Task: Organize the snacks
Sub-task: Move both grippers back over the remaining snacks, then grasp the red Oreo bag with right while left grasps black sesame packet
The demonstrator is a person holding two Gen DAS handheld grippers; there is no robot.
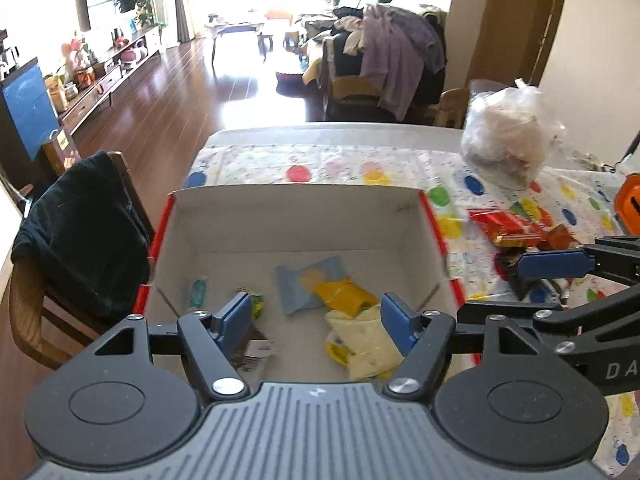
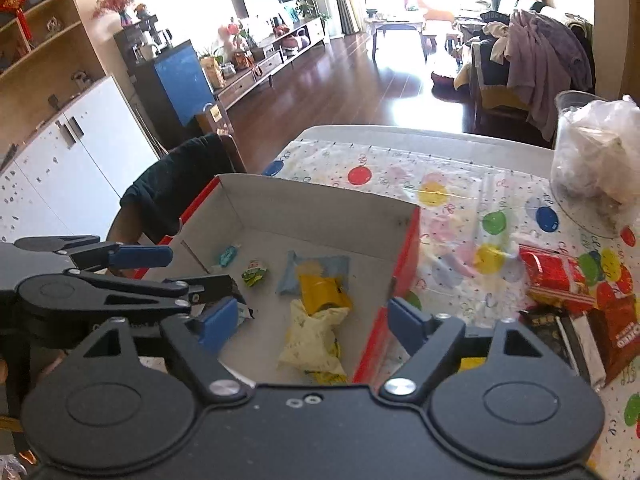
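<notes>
Holding both grippers wide and empty, we hover the left gripper (image 1: 316, 320) over the box (image 1: 296, 208) and the right gripper (image 2: 310, 326) across its red right wall. Crinkly snacks (image 1: 344, 300) lie on the cardboard floor; more packets (image 2: 560, 280) sit on the dotted tablecloth (image 2: 400, 168) beside it.

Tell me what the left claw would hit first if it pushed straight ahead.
Probably the snacks in the box: the open left claw points down at the orange packet and pale yellow packet. Depth is unclear.
</notes>
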